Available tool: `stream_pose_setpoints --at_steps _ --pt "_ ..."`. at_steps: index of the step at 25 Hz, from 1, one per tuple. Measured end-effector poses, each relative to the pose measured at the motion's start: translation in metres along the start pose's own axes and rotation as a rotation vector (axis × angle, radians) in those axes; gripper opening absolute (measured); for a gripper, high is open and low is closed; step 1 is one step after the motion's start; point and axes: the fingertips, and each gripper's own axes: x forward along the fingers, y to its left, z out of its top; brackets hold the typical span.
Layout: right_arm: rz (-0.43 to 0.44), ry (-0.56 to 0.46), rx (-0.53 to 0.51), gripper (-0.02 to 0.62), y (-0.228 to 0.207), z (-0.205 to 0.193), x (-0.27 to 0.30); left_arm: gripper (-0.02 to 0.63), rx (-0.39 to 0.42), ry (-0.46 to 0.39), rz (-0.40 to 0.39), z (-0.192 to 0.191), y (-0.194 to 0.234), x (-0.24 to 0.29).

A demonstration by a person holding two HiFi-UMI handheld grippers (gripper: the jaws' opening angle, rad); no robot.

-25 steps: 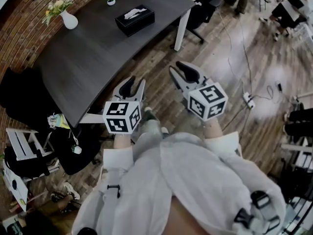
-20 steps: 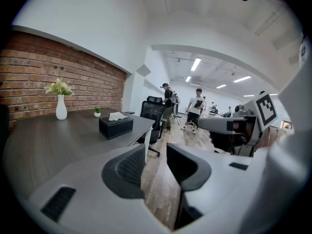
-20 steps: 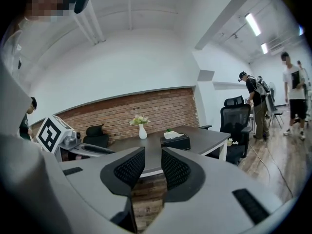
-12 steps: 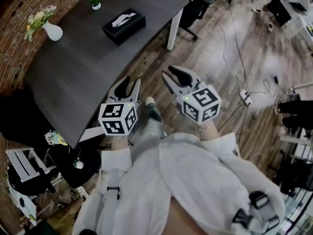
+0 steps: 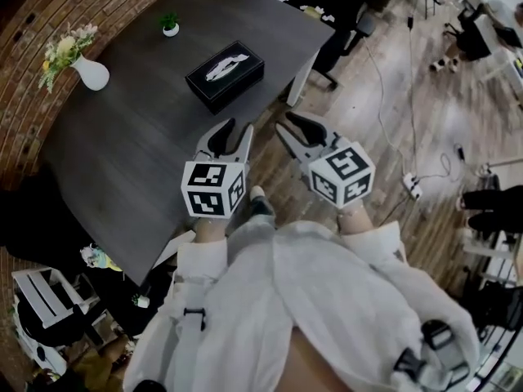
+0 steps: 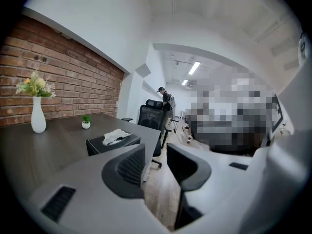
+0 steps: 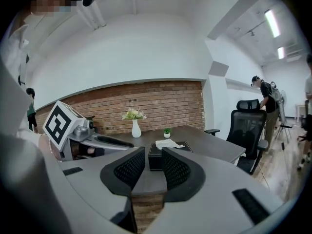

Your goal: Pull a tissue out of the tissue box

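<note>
**Both claws open and empty, tissue box untouched on the table**

My left gripper (image 5: 235, 131) is spread, with nothing between its jaws; only the wooden floor (image 6: 158, 189) and the table edge show through the gap. My right gripper (image 5: 292, 124) is spread as well and also grips nothing. In the right gripper view the box appears in the opening between the ribbed pads (image 7: 130, 167), but it stands well beyond them and nothing touches it.

The black tissue box (image 5: 225, 78) sits on the dark grey table (image 5: 131, 145), toward the end nearest the table's white leg (image 5: 297, 84). A white tissue (image 5: 226, 64) sticks up crumpled from the slot in its top. Both claws are held side by side in front of my white coat (image 5: 310, 300), at the table's near edge and well apart from the box.

Farther along the table, beside the brick wall (image 5: 33, 23), stand a white vase of flowers (image 5: 91, 73) and a small potted plant (image 5: 170, 24). A black office chair (image 7: 246, 126) stands past the table's end, and a person (image 7: 265, 99) stands behind it in the distance.
</note>
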Motion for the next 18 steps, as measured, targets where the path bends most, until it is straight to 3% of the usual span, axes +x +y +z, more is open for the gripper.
stream_pose_setpoints --at_steps 9,18 --pt "0.004 -0.006 -0.001 0.101 -0.025 0.022 0.08 0.118 0.024 0.02 0.034 0.019 0.076 0.039" --pt "0.006 0.1 -0.019 0.101 -0.032 0.006 0.11 0.124 -0.056 0.058 0.022 0.007 0.102 0.052"
